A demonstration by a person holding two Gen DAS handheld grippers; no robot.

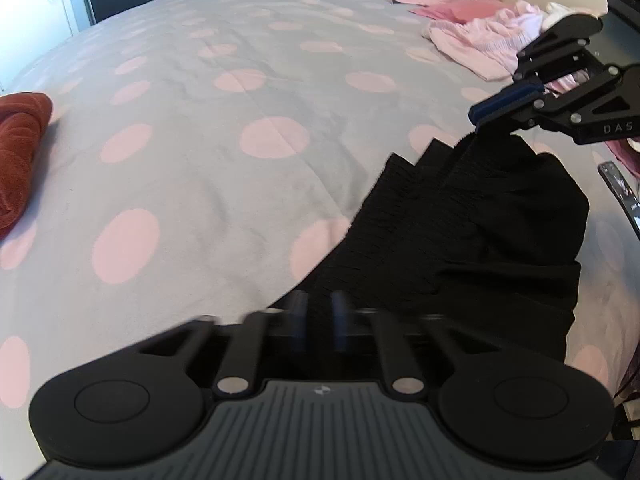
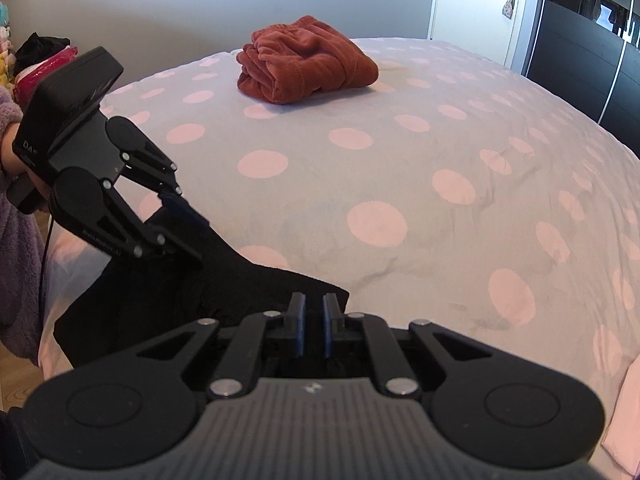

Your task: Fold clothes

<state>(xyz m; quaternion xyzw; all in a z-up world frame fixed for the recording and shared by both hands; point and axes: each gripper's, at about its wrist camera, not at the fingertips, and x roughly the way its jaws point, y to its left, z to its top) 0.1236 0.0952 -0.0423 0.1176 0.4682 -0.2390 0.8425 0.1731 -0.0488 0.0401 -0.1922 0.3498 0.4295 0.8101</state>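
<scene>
A black ribbed garment (image 1: 460, 232) hangs stretched between both grippers above the bed's near edge; it also shows in the right wrist view (image 2: 168, 284). My left gripper (image 1: 320, 320) is shut on one edge of it, seen from the side in the right wrist view (image 2: 188, 216). My right gripper (image 2: 314, 320) is shut on another edge, and shows in the left wrist view (image 1: 484, 114) with cloth hanging from its blue pads. A folded rust-red garment (image 2: 304, 60) lies on the far side of the bed, also at the left edge of the left wrist view (image 1: 20, 156).
The bed has a grey cover with pink dots (image 1: 240, 120). A pile of pink clothes (image 1: 472, 40) lies at the head of the bed by the headboard. Dark wardrobe doors (image 2: 580, 60) and a white door (image 2: 472, 4) stand beyond the bed.
</scene>
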